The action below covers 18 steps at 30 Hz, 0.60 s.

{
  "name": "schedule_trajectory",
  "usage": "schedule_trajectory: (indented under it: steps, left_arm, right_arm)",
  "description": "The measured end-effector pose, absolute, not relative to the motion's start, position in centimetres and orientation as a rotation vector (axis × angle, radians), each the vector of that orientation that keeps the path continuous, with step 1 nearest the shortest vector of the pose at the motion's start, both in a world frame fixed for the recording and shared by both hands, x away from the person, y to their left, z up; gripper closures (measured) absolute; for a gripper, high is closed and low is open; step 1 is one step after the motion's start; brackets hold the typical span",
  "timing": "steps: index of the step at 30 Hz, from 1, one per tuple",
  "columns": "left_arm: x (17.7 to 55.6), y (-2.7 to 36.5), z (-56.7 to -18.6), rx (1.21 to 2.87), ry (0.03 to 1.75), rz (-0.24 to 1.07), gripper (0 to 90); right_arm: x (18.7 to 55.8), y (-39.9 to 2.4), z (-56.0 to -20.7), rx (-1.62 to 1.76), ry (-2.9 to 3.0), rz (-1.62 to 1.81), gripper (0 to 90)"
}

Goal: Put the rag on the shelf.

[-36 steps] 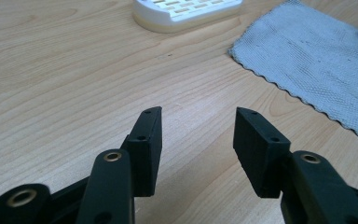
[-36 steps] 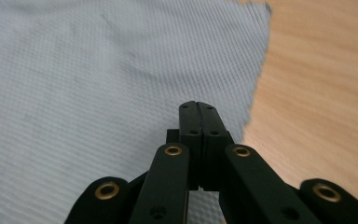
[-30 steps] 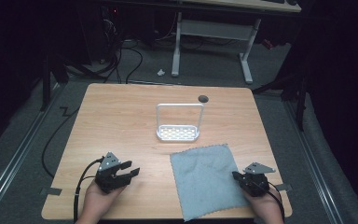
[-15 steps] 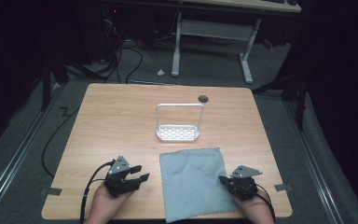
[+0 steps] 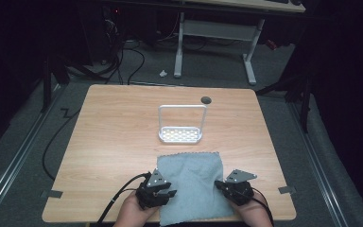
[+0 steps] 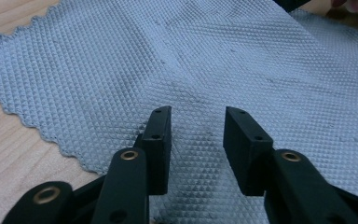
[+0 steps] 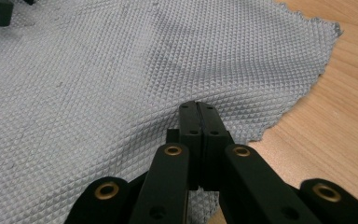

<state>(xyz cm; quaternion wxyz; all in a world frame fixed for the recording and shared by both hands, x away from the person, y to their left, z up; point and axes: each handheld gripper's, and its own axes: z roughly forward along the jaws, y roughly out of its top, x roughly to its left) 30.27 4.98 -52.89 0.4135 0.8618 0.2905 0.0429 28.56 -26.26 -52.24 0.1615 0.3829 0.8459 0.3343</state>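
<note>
so at the near edge of the light wooden table (image 5: 118, 142), the left gripper (image 6: 196, 126) has its jaws spread apart over the grey-blue waffle-textured cloth (image 5: 191, 182), nothing between them. the right gripper (image 7: 199, 122) has its jaws pressed fully together, and the cloth's edge looks pinched there, bunching up slightly at the tips. the cloth lies mostly flat between both hands, near edge hanging off the table's front. just beyond it sits a small white perforated tray with a tall wire handle (image 5: 181, 124), upright. further back there's a dark round hole (image 5: 206, 100).
</note>
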Motion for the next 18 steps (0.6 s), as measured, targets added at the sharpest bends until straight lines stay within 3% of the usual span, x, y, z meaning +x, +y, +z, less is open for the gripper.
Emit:
schedule_trajectory:
  steps: [12, 16, 18]
  left_arm:
    - [30.5, 8.7, -52.6, 2.197, 0.758, 0.108, 62.7]
    - [30.7, 9.0, -52.6, 2.187, 0.757, 0.069, 56.8]
    - [31.1, 9.6, -52.5, 2.142, 0.801, 0.136, 57.5]
  right_arm:
    - [27.3, -24.8, -52.1, 1.005, 2.518, 0.978, 90.0]
    - [27.3, -24.6, -51.7, 0.991, 2.498, 0.991, 88.4]
    - [27.6, -24.9, -51.5, 1.026, 2.447, 1.029, 85.9]
